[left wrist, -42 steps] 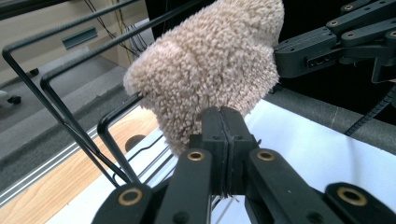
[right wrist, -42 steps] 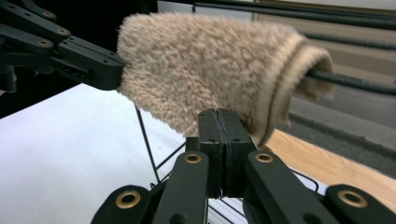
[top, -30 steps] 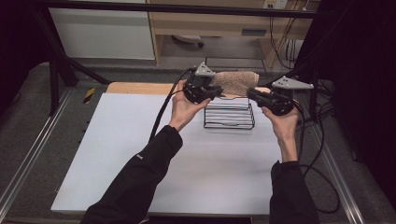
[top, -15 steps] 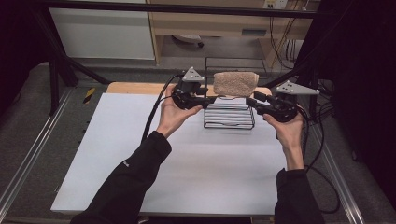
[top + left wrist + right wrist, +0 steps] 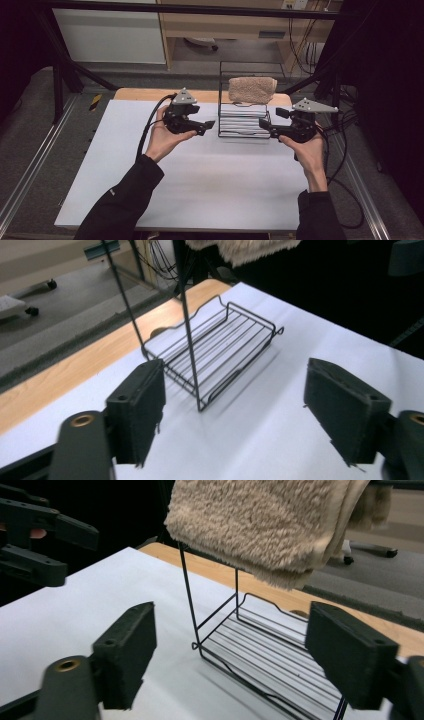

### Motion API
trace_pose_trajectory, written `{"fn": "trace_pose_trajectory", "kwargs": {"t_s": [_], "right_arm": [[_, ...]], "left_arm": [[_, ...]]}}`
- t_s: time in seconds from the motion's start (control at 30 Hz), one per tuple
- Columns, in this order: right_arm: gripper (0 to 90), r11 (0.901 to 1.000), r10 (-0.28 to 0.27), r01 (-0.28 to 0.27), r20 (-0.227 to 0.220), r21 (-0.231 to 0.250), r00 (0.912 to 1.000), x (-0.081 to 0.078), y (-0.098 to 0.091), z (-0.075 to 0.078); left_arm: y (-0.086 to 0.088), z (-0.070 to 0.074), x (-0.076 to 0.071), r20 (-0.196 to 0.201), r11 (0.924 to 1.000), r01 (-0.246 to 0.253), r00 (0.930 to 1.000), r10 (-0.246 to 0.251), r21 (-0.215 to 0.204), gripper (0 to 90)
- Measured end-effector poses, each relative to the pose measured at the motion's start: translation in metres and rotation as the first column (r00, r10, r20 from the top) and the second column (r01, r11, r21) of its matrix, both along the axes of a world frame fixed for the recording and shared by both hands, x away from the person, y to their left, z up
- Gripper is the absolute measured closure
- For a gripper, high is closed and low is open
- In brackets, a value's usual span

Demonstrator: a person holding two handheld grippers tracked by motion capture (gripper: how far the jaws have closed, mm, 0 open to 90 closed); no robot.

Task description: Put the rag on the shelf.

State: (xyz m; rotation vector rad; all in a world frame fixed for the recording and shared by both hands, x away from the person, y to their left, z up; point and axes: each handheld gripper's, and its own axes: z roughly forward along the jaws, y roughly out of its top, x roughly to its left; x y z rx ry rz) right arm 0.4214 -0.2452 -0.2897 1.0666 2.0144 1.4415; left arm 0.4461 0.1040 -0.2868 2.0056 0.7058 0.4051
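A beige fluffy towel (image 5: 252, 89) hangs folded over the top bar of a black wire rack (image 5: 244, 124) at the back middle of the white table. My left gripper (image 5: 210, 125) hovers just left of the rack. My right gripper (image 5: 263, 125) hovers just right of it. Both point inward at the rack's base. The jaws of both have just been opening and stand wide with nothing between them. The left gripper view (image 5: 245, 415) looks past its pads at the rack's slatted shelf (image 5: 220, 352), with the towel's edge (image 5: 240, 247) at the top. In the right gripper view (image 5: 240, 660) the towel (image 5: 265, 525) hangs above the shelf (image 5: 270, 655).
The white tabletop (image 5: 200, 175) has a wooden strip (image 5: 145, 94) along its far edge. Black cables (image 5: 150, 130) trail from both grippers. Metal rails run along both sides of the table, with black frame posts (image 5: 60, 75) behind. The left gripper (image 5: 35, 530) appears at the right gripper view's upper left.
Both grippers held the towel above the rack a second ago. They have let go, opened, and moved apart and down to either side. The towel now hangs on the rack.
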Motion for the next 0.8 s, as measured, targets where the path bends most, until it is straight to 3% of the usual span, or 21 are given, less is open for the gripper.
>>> {"fn": "trace_pose_trajectory", "kwargs": {"t_s": [0.17,0.47,0.8], "right_arm": [[9.8,0.9999,0.010,-0.010,-0.037,-0.006,0.9993,-0.004,0.003,-0.011],[6.2,0.9989,0.043,-0.044,-0.074,-0.015,0.9963,-0.012,0.011,-0.033],[2.2,0.9987,0.050,-0.051,-0.102,-0.004,0.9935,-0.023,0.013,-0.050]], "left_arm": [[0.021,-0.013,-0.013,-0.011,0.9995,-0.029,0.9995,0.029,0.008,15.6],[0.066,-0.037,-0.036,-0.036,0.9946,-0.092,0.9949,0.094,0.047,7.1],[0.117,-0.064,-0.058,-0.059,0.9858,-0.167,0.9841,0.168,0.014,6.3]]}}
